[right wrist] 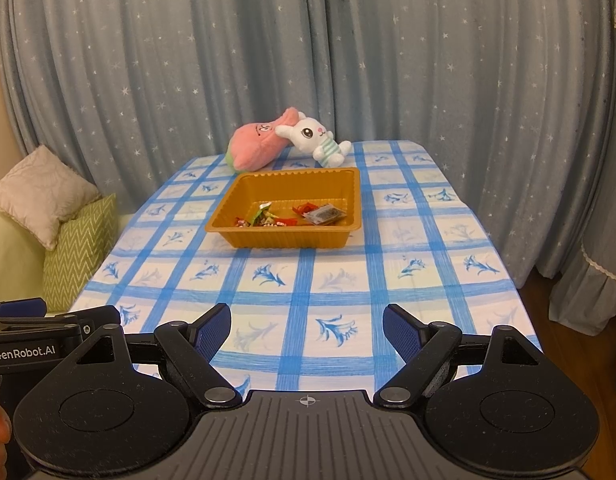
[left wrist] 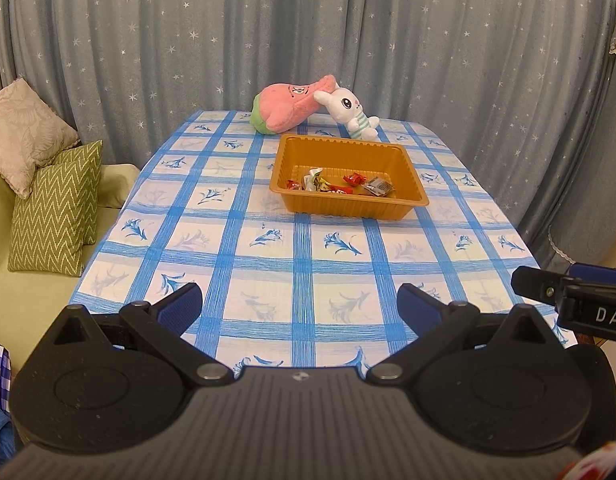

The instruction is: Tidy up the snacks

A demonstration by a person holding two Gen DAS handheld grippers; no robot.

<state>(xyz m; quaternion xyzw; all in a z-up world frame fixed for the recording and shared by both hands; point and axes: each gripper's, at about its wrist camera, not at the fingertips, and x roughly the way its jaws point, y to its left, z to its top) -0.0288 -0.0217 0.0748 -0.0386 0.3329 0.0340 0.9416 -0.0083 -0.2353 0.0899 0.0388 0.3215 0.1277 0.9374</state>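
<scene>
— Snacks (right wrist: 292,216): where do they lie from the jaws?

— Nearest, both grippers hover over the table's (right wrist: 308,280) near edge, the left gripper (left wrist: 300,300) and the right gripper (right wrist: 306,328) both spread wide, nothing between the pads. Straight ahead, well apart, the wrappers sit inside the orange tray (right wrist: 284,240), its long axis crosswise. Neither hand looks clearly nearer.

— Any writing?

— "GenRobot.AI" on the left gripper's side; wrappers unreadable. Plush toys (right wrist: 284,140) lie beyond.
</scene>
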